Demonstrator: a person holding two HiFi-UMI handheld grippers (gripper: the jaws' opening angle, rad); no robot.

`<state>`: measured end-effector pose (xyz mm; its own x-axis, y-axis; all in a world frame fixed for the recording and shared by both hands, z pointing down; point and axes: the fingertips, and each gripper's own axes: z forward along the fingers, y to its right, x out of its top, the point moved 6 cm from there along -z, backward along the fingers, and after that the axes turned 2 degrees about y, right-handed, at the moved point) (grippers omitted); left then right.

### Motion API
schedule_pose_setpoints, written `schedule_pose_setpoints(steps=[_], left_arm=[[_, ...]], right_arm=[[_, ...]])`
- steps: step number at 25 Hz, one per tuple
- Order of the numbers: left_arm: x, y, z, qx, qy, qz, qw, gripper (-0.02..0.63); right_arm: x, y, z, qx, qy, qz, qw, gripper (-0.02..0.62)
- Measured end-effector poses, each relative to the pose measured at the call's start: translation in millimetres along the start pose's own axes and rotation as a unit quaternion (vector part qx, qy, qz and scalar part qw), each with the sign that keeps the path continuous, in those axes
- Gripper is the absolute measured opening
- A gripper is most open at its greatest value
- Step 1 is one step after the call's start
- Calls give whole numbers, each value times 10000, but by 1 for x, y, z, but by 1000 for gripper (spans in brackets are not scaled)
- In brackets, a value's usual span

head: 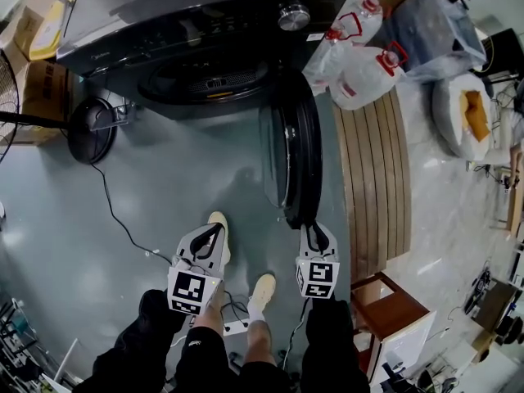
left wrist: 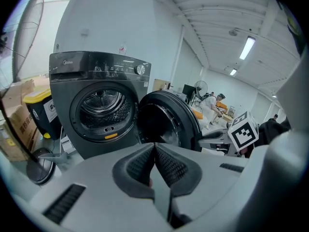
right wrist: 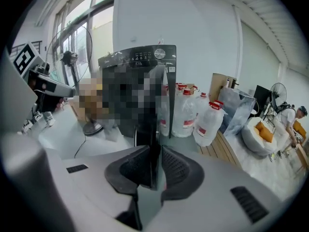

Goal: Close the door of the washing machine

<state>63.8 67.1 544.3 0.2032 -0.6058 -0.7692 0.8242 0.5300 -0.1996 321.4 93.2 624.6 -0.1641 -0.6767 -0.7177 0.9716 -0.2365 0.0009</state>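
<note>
So the door's not closed yet, and as far as I can see none of the actual closing is done. Closest in, the left gripper (left wrist: pixel 154 146) has its fingers pinched together with nothing in them, just hanging in front of the person's legs. The right gripper (right wrist: pixel 155 153) is the one doing the work. Its fingers are narrowed onto the free edge of the door (head: pixel 296 150), a pad on each side of the rim, so I'd call that a grip. The door itself stands swung right out from the washing machine (head: pixel 188 23), edge-on toward the person and hinged at the right of the opening as the head view shows it. What's left, I reckon, is the whole swing back to the opening plus a push until it latches. Container-wise, the drum (left wrist: pixel 103 108) looks empty from the left gripper view: bare perforated metal, no laundry that I can spot. Just right of the machine sits a bunch of clear plastic jugs (head: pixel 364 76) with red caps; can't tell how full they are. On the other side there's a dark bin (left wrist: pixel 43 115) with a yellow lid, shut, so no idea what's inside, with cardboard boxes (head: pixel 45 88) next to it. Further off to the right, a white sack (head: pixel 446 125) lies open with something orange in it.
</note>
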Motion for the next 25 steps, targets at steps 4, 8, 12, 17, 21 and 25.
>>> schedule_pose_setpoints(steps=[4,8,12,17,21,25], left_arm=[[-7,-6,0,41,-38,-38,10000,23],[-12,-4,1,19,-74,-26,10000,23],[-10,0,-3,-5,-30,-43,10000,23],[-12,-8,-14,185,3,-119,9998,25],[-20,-20,-28,417,55,-245,9988,25],[-29,-32,-43,598,61,-358,9976,23]], right_arm=[[0,-2,1,-20,-3,-41,10000,84],[0,-6,4,62,-44,-68,9999,84],[1,-17,3,253,-86,-136,9995,87],[5,-33,5,508,-43,-112,9986,92],[6,-49,6,616,-12,-92,9981,97],[9,-66,9,736,-13,-102,9972,101]])
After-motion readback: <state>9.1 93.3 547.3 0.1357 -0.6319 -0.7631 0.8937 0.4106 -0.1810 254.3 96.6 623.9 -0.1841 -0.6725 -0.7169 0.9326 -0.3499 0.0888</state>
